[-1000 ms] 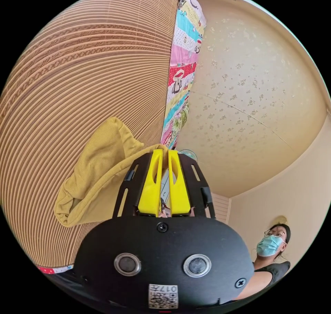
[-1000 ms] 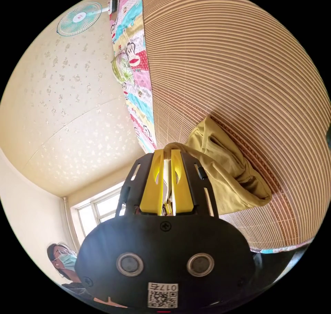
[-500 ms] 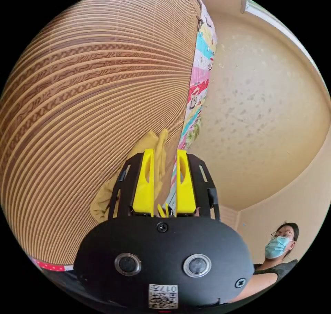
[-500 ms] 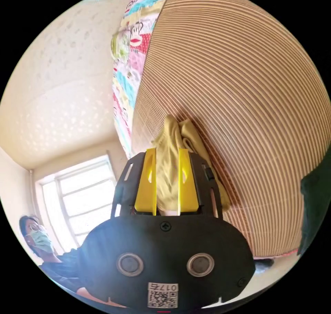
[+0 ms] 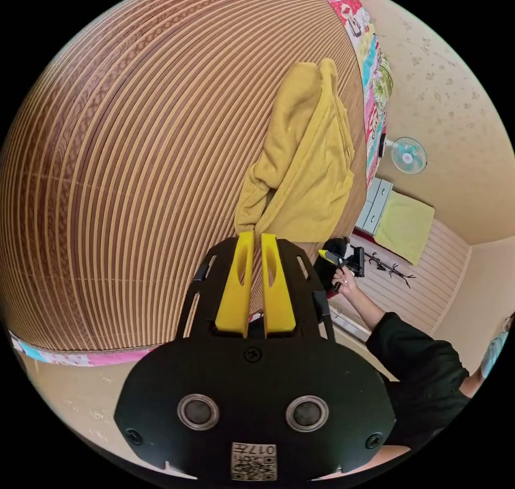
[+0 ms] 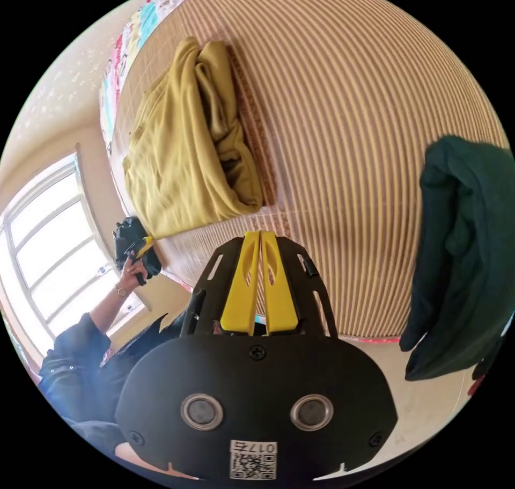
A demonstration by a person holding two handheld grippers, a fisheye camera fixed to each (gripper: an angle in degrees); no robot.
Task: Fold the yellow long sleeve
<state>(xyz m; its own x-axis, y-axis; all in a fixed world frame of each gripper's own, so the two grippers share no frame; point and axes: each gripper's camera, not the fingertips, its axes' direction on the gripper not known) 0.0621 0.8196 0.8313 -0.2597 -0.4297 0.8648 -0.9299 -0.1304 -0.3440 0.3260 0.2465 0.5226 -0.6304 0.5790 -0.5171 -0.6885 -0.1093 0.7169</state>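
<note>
In the left gripper view the left gripper [image 5: 256, 236] has its two yellow jaws drawn nearly together with nothing between them, a thin slit of striped mat showing through. Just beyond its tips, and apart from them, the yellow long sleeve [image 5: 300, 161] lies in a folded bundle on the striped bamboo mat [image 5: 134, 161], close to the mat's edge where a patchwork quilt [image 5: 370, 65] runs alongside. Past that edge a small drawer unit [image 5: 375, 204] stands with its drawers pushed in (what they hold cannot be seen), a yellow cloth [image 5: 405, 226] beside it and a wall fan [image 5: 407, 155] above. The right gripper [image 5: 339, 258] appears here too, held in a hand [image 5: 346, 281] off the mat's edge; whether its jaws are parted cannot be told from this angle. In the right gripper view the right gripper [image 6: 260, 235] shows its jaws pressed together, empty, tips over bare mat [image 6: 348, 134]. The yellow long sleeve [image 6: 188, 151] lies ahead of the tips and off to one side, not touching them. A dark green garment [image 6: 461, 253] lies heaped well apart on the other side, at the mat's edge. The left gripper [image 6: 140, 248] is visible near a window [image 6: 48, 253], gripped in a hand [image 6: 131, 277].
</note>
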